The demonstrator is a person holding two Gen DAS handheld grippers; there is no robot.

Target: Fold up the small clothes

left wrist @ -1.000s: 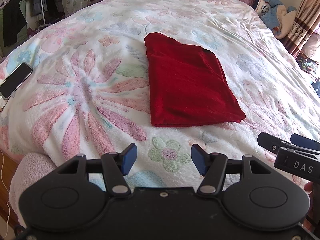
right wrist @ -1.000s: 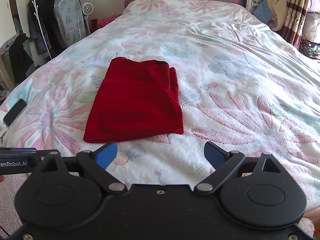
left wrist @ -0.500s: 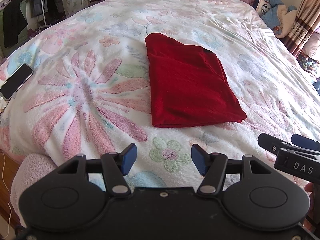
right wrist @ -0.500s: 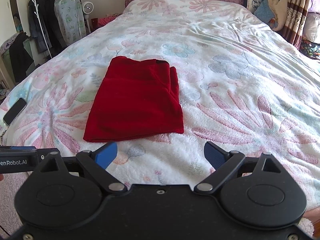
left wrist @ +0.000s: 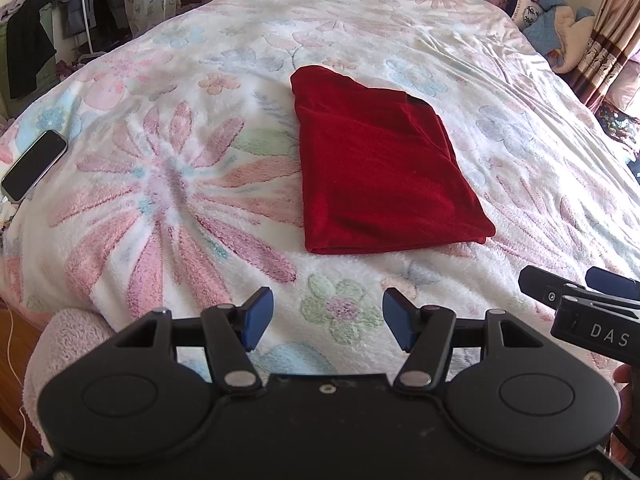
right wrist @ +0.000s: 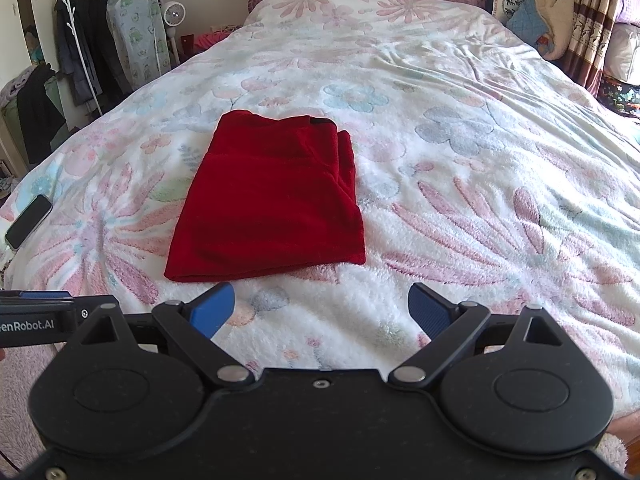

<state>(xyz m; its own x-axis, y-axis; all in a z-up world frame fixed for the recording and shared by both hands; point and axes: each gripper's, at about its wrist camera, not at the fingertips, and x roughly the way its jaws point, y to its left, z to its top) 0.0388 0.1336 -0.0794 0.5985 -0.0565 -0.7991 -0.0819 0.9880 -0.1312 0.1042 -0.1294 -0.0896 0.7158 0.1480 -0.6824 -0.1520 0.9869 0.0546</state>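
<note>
The red garment [left wrist: 384, 168] lies folded into a neat, thick rectangle ahead of both tools, flat on the bed [left wrist: 168, 184], its soft velvety layers stacked with a doubled edge showing on the right; it looks finished, which would explain why neither tool touches it. The left tool [left wrist: 328, 318] and right tool [right wrist: 320, 312] hover short of its near edge, jaws apart and empty, above the fluffy flowered blanket. A phone [left wrist: 34, 170] lies far left
</note>
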